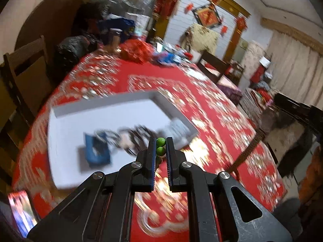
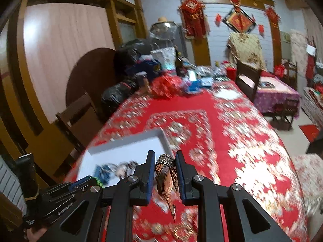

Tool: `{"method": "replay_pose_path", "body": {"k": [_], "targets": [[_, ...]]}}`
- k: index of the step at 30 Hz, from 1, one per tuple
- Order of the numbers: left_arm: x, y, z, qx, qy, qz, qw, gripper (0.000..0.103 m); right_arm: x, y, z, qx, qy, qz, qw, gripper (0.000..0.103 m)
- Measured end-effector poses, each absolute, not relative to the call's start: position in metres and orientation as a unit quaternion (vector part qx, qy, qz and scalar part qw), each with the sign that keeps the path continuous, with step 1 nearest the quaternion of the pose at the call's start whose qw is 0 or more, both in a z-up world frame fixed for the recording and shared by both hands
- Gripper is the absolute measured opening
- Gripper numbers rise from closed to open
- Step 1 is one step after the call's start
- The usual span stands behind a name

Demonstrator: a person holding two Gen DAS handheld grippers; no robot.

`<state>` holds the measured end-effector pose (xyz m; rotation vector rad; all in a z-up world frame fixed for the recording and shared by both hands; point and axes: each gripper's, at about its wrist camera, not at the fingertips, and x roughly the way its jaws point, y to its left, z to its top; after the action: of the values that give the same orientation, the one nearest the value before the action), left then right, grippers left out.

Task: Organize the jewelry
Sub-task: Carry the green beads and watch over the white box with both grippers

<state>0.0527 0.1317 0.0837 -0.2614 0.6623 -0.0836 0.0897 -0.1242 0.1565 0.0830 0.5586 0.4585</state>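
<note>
While both grippers hang above the table, each one has its own piece of jewelry pinched. The left gripper (image 1: 161, 144) is clamped nearly all the way down on a green bead bracelet (image 1: 160, 145), two round beads showing right between the tips and the rest dropping behind the fingers. The right gripper (image 2: 164, 157) is grasping a gold metal watch (image 2: 166, 176), its link band looped up between the pads and a loose end dangling below over the red tablecloth (image 2: 201, 109).

Just beyond the fingers sits the white tray (image 1: 105, 100), a shallow open box with low walls, lying flat on the cloth. Inside it, near the front, there's a blue box-like thing (image 1: 97, 149), and beside that a tangle of dark jewelry (image 1: 135, 137), too motion-blurred to say what the pieces are. Something pale and ridged (image 1: 178, 129) lies by the tray's right wall, also a blur. Most of the tray floor is bare white.

From the right wrist camera you can catch the left gripper (image 2: 86, 183) low on the left with a bit of green at its tip, held over the tray's near edge.

Farther back the table is piled with bags (image 2: 131, 50), a dark bottle (image 2: 178, 62) and red wrapping (image 2: 165, 86).
</note>
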Motion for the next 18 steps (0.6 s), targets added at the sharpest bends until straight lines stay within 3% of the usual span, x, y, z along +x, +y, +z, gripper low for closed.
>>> {"method": "replay_pose_path", "body": {"k": [9, 18], "targets": [[0.111, 0.194, 0.054, -0.154, 0.342, 0.013, 0.927, 0.007, 0.136, -0.049, 0.165, 0.053, 0.265, 0.282, 0.921, 0.019], [0.110, 0.190, -0.001, -0.147, 0.385, 0.034, 0.911, 0.008, 0.186, 0.010, 0.075, 0.062, 0.373, 0.303, 0.875, 0.019]]}}
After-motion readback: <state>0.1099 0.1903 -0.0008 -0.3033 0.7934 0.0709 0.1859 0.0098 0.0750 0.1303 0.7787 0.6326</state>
